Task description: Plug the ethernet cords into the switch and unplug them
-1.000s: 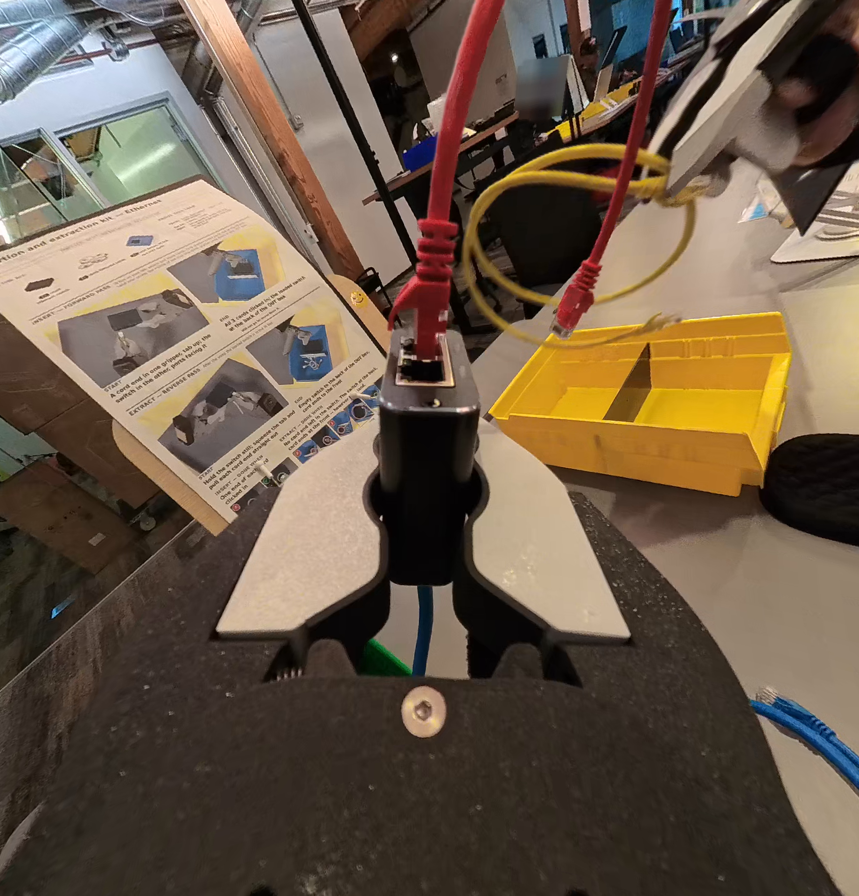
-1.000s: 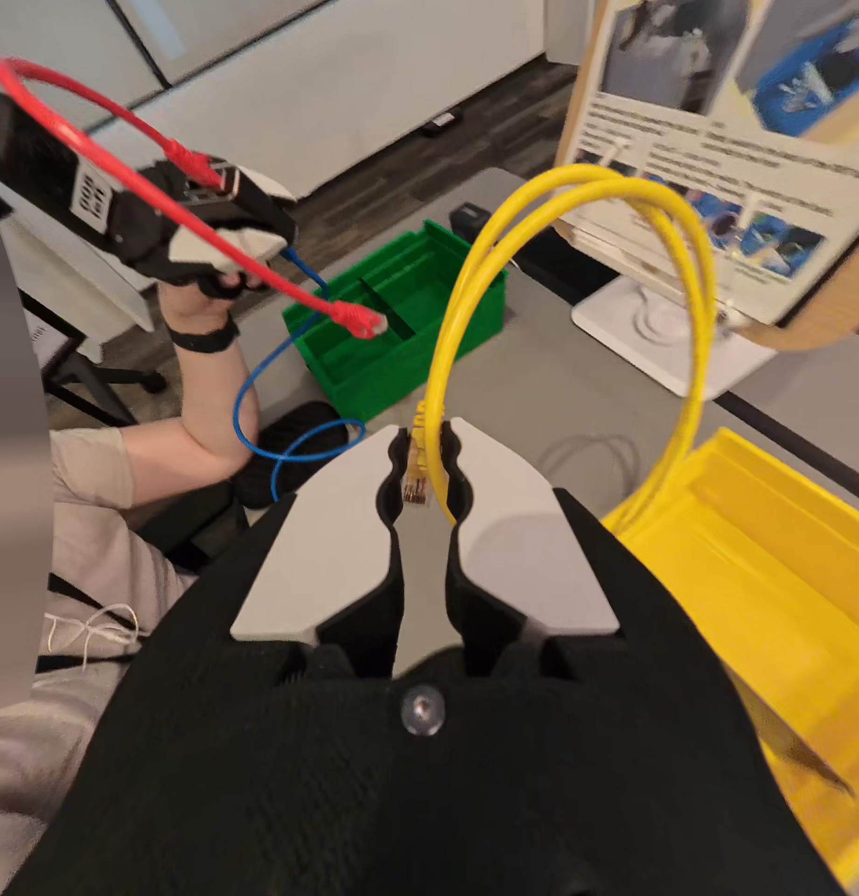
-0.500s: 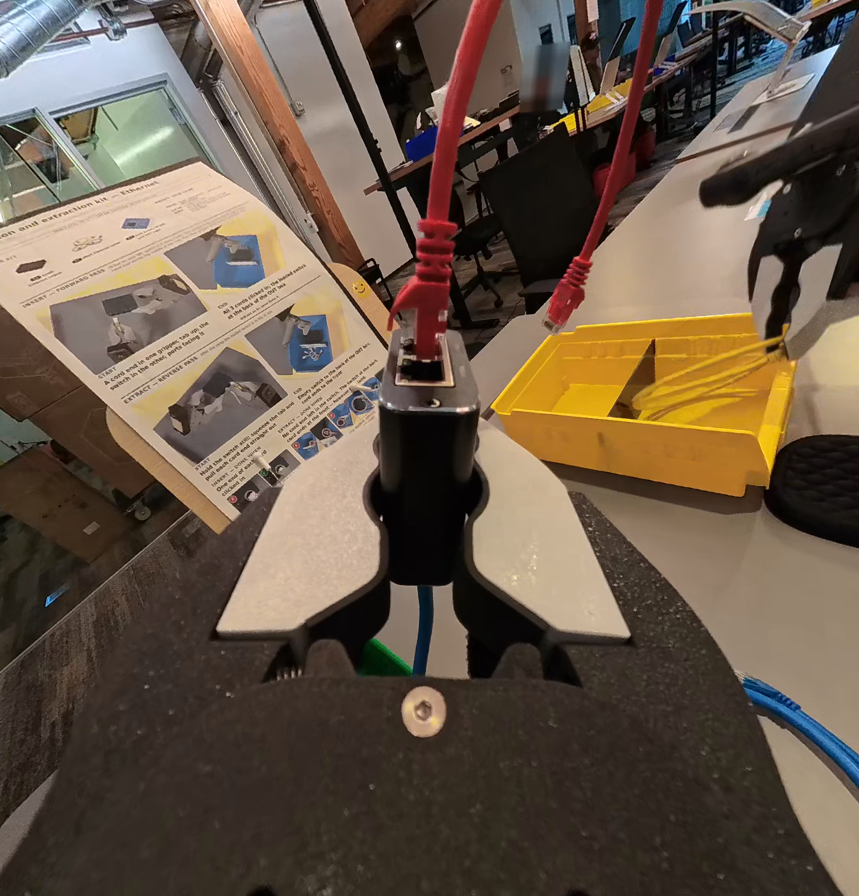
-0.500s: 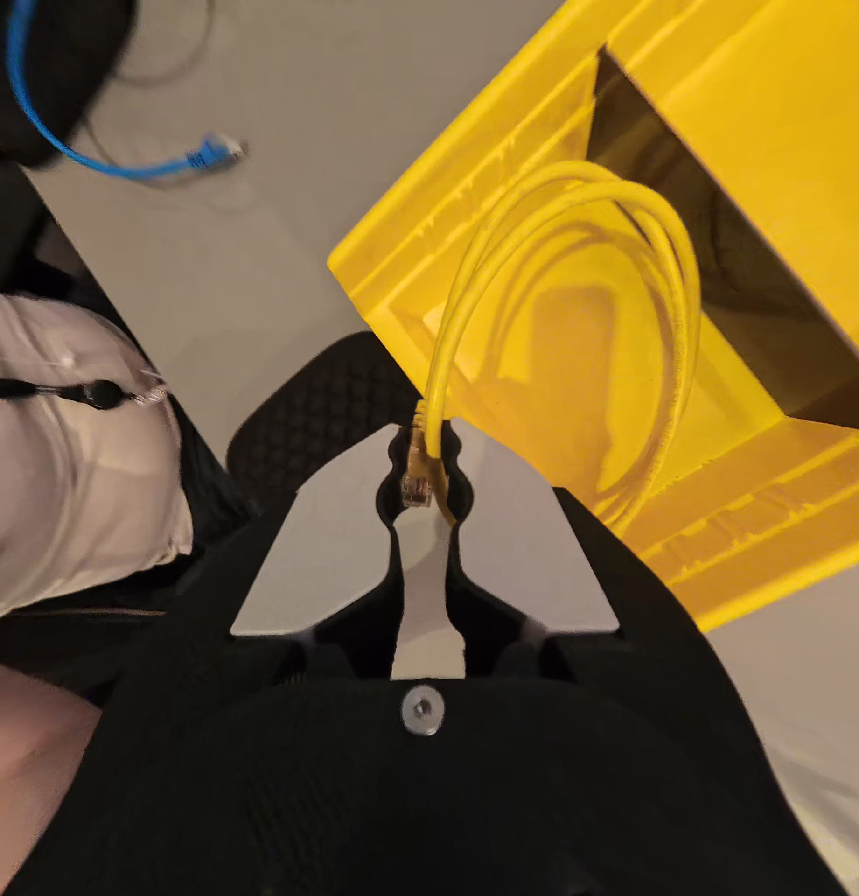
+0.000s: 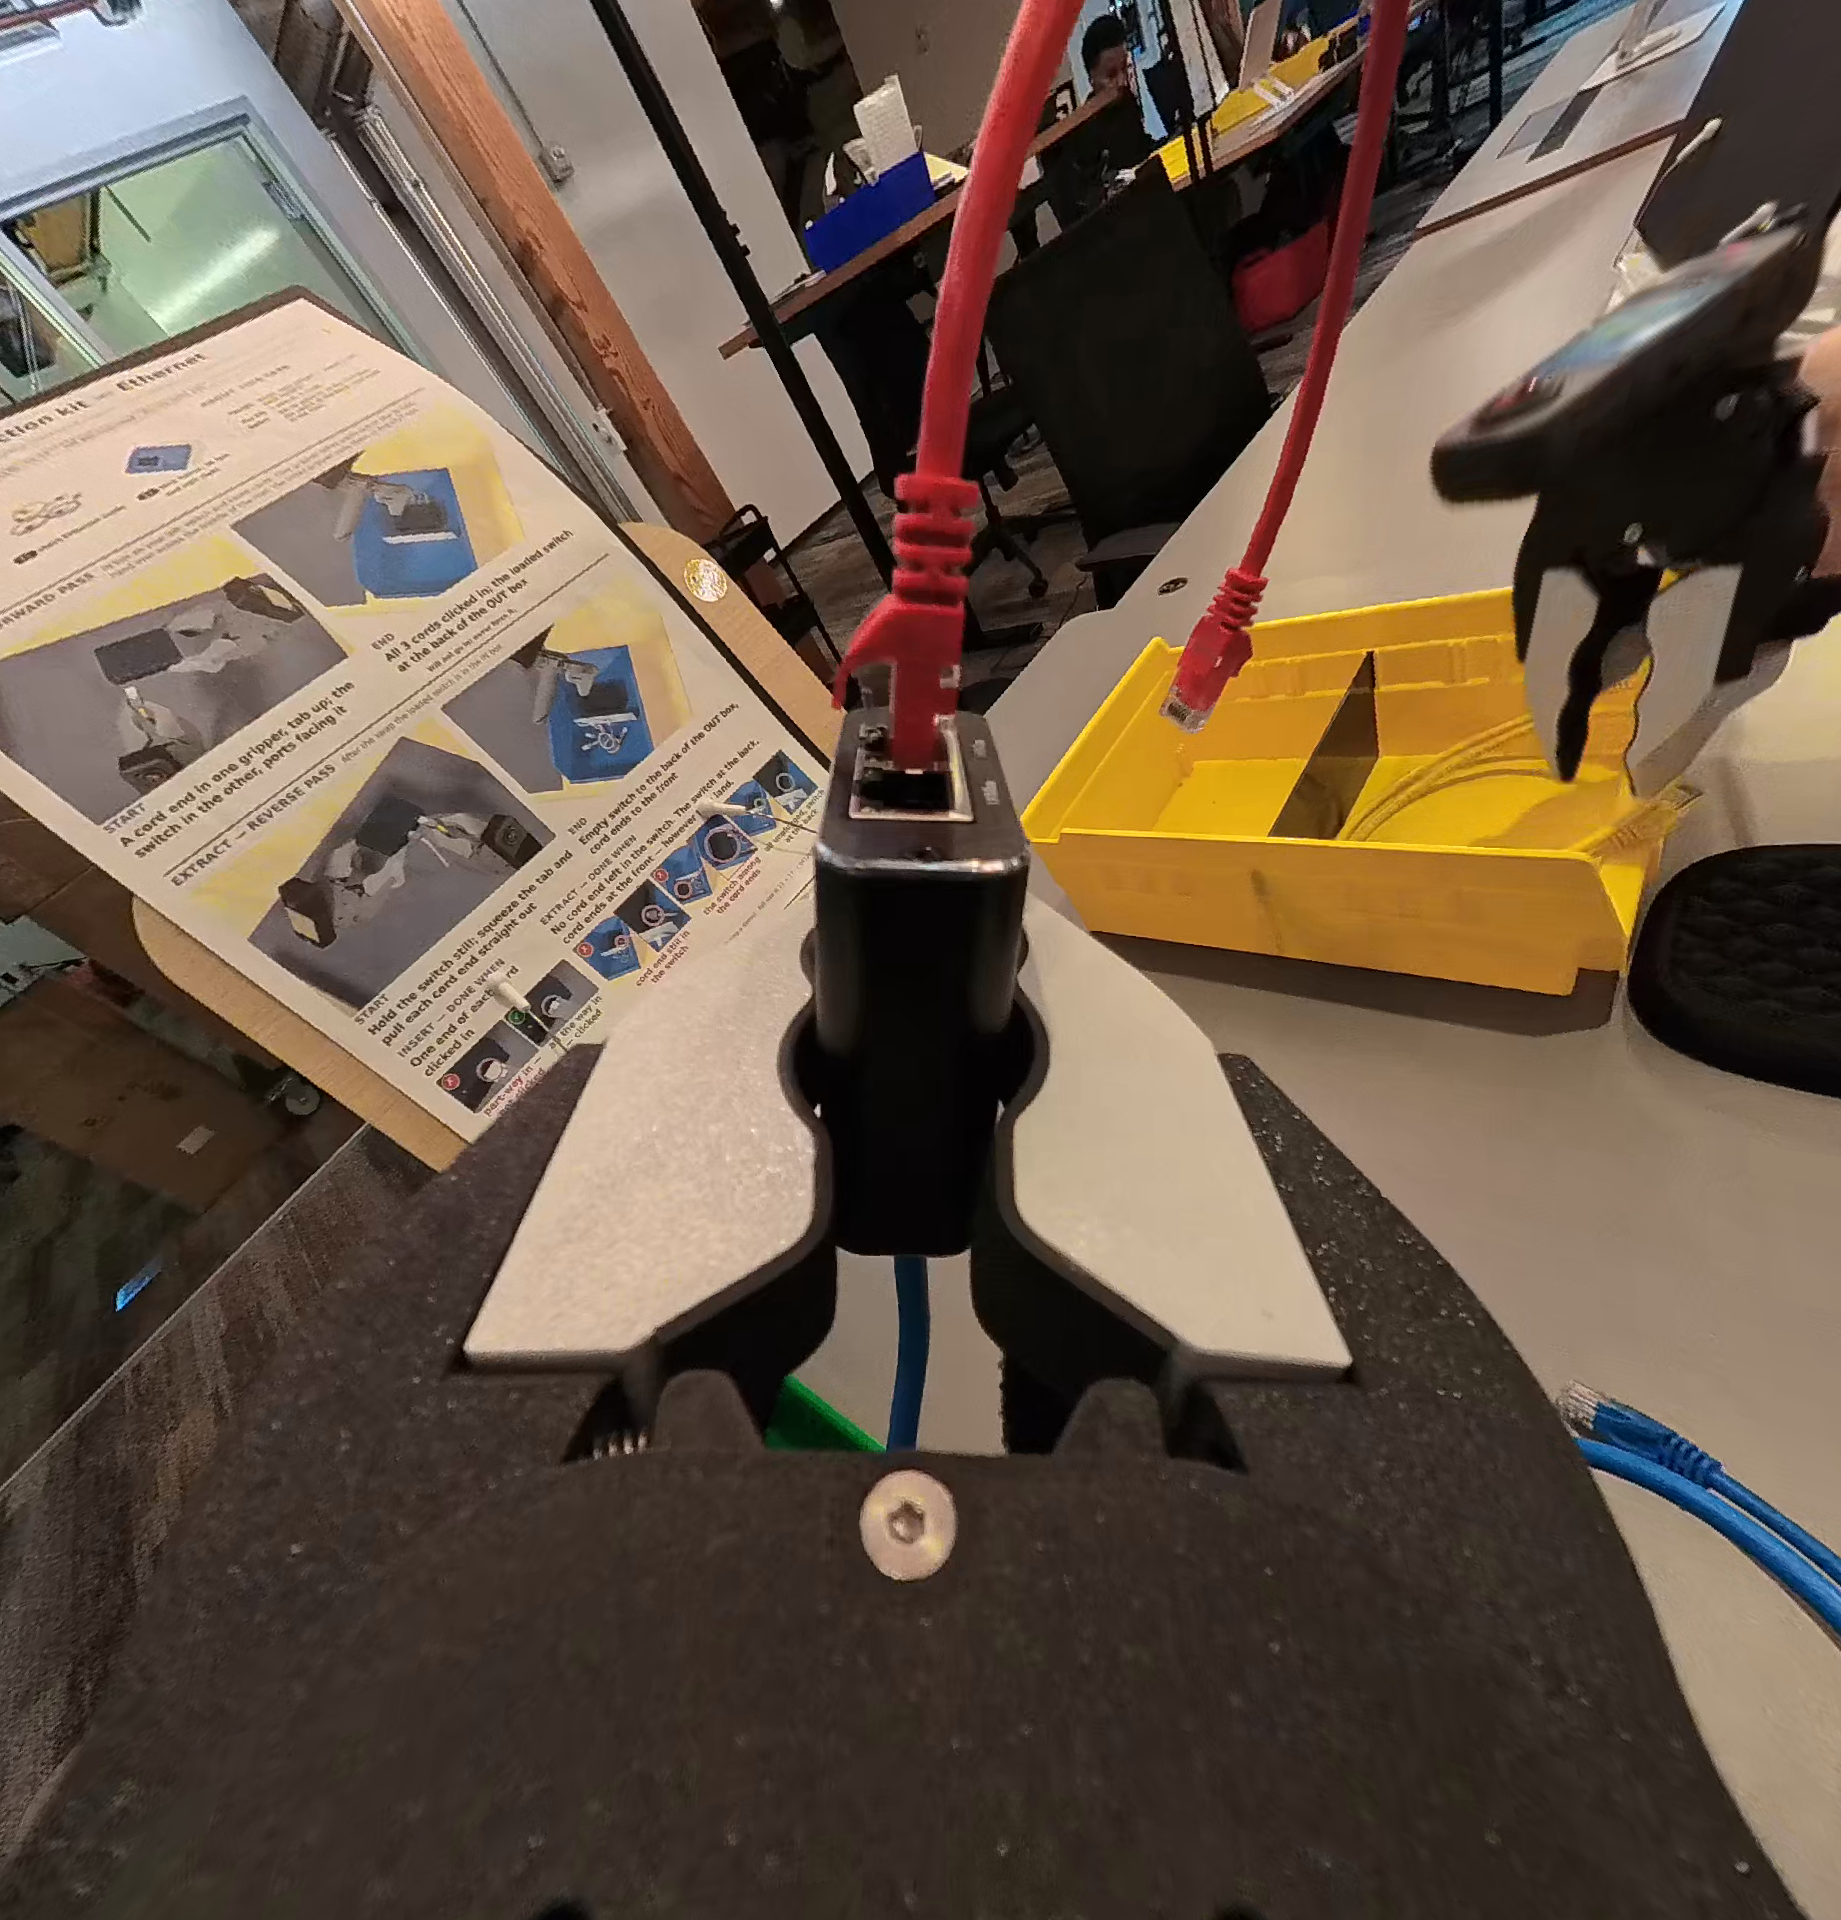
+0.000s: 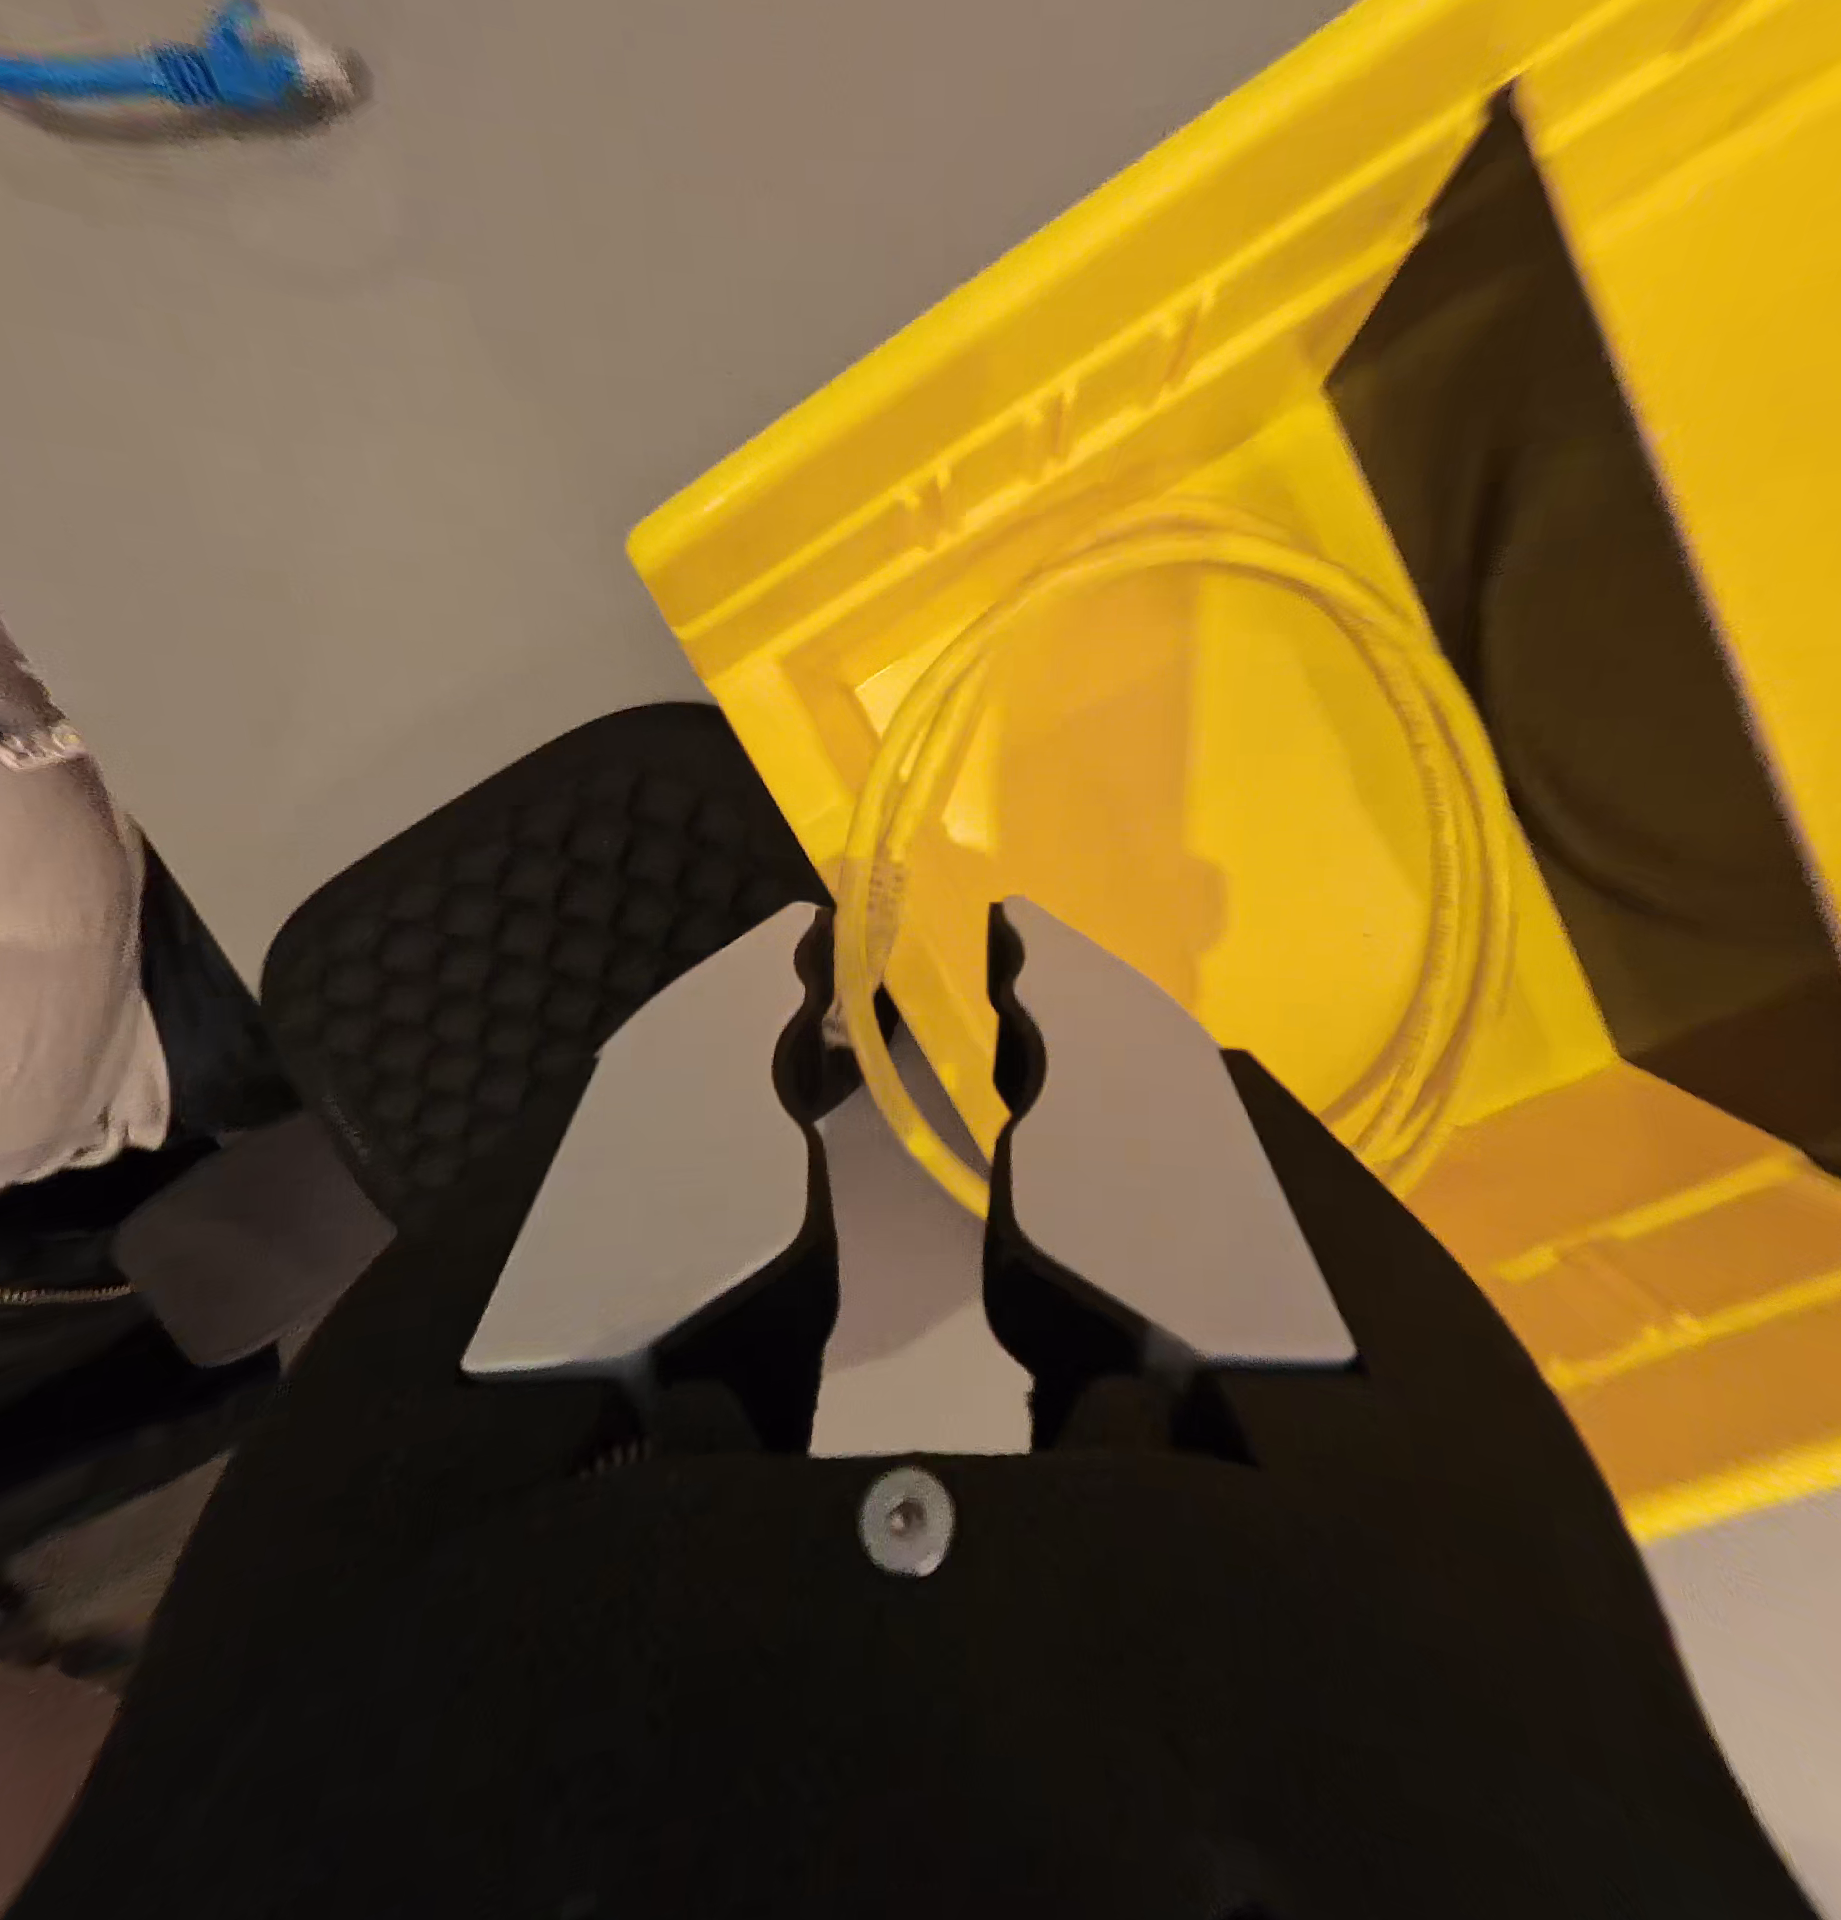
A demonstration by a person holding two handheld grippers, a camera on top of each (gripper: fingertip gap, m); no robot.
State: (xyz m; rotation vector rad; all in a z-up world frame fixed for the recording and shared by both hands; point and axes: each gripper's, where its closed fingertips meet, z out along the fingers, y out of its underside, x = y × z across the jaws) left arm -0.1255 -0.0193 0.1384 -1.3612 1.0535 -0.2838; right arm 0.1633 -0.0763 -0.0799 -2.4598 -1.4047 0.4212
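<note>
Item 1, switch [image 5: 921,997]: black box, held upright in left gripper [image 5: 911,1081], jaws clamped on its lower body, port face up and tipped away from the camera. Long axis ran along the gripper's fingers.

Item 2, red cord [image 5: 963,343]: one plug seated in a port on the switch's top face, boot standing upright above it; cord rose out of frame and looped back, free plug [image 5: 1202,675] hanging in air over the near-left part of the yellow bin [image 5: 1311,914].

Item 3, blue cord [image 5: 1726,1507]: one run passed below the switch between the left jaws, whether plugged in, cannot tell; free plug lay on the worktop [image 5: 1363,1226] nr its right edge.

Item 4, yellow cord [image 6: 1415,831]: coiled, lying in the bin's right compartment, one end draped over the bin's near rim, passing between the right gripper's jaws w/o being gripped.

Item 5, right gripper [image 6: 905,935]: jaws parted to a moderate gap, holding nothing, hovering over the bin's near-right corner, pointing down.

Key relation: seated red plug stood above the left jaws, well apart to the left of the right gripper; right is the free one, so prob. the one to reach across. Pull wld need to follow the switch's long axis, tab squeezed.

Misc: black mesh pad [image 5: 1768,966] just beside bin; instruction board [image 5: 303,707] at worktop's left edge.
</note>
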